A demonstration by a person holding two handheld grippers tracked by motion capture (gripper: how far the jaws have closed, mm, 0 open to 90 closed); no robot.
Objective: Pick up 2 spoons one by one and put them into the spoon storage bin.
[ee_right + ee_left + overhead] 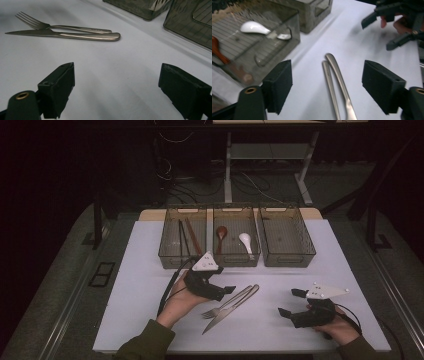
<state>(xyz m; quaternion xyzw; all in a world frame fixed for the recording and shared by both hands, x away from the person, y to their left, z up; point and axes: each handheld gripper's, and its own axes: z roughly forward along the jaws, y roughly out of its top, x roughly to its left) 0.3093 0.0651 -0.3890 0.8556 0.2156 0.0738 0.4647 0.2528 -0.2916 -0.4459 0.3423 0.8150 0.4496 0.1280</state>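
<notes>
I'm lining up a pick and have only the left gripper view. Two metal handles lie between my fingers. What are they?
Observer: A fork and a knife, side by side. The tines and the blade tip point toward the person's edge of the table.
Operator: Which one is on my side?
Observer: The fork lies on the side of the left gripper. The knife lies toward the right gripper.
Operator: I see spoons in one tray. What's in the tray left of it?
Observer: The left tray holds chopsticks, dark ones and brown ones, lying lengthwise.
</notes>
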